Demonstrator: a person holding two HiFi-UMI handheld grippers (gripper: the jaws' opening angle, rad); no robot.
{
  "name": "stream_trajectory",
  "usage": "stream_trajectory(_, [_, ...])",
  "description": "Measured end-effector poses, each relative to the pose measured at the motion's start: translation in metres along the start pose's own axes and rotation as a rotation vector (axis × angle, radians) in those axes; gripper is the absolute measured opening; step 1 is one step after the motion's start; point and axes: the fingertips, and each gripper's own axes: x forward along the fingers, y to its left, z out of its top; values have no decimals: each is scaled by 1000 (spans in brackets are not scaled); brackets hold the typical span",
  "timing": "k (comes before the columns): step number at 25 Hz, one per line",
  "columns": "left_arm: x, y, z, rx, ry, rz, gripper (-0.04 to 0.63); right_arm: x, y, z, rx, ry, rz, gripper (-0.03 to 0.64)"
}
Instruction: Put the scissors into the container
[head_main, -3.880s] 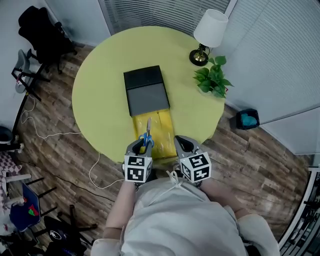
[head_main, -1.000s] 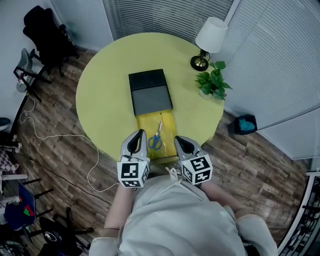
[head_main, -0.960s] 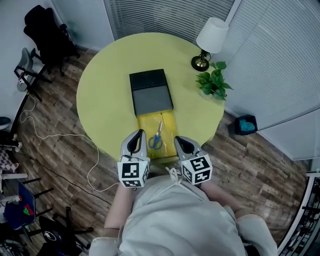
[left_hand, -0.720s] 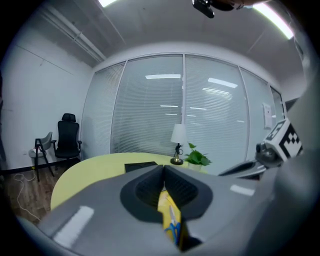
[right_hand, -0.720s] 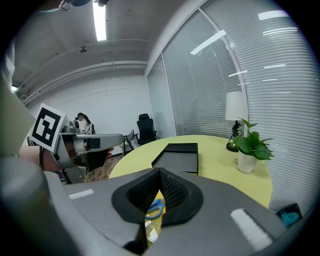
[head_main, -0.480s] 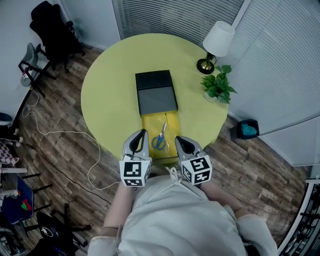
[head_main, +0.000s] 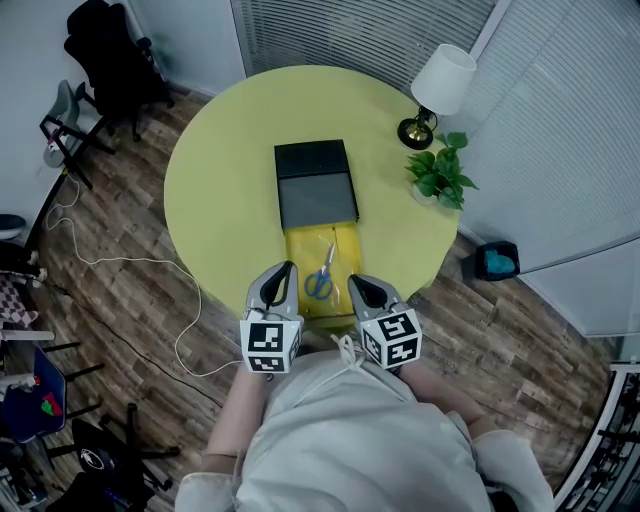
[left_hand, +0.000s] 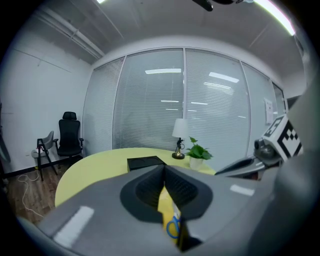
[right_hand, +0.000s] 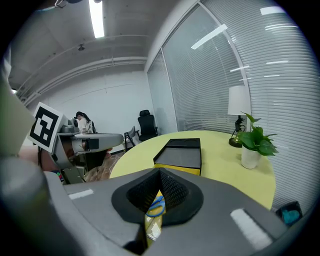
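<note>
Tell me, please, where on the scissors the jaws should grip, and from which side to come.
Grip the narrow neck just beyond the blue handles, coming from straight above. The scissors lie flat in the open yellow container, blades pointing away toward the dark box, so its walls likely block a side approach.

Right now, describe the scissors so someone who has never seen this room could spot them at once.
Find the round yellow table; near its front edge an open yellow container extends from a black box. The scissors lie inside that container, blades pointing toward the box. Their blue handle loops are the only blue thing on the table.
</note>
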Motion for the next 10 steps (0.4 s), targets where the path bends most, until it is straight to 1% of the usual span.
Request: stream_trajectory(10, [-1,-1,-1,-32,-18,4,6,2,0,-5,7,21,19,0])
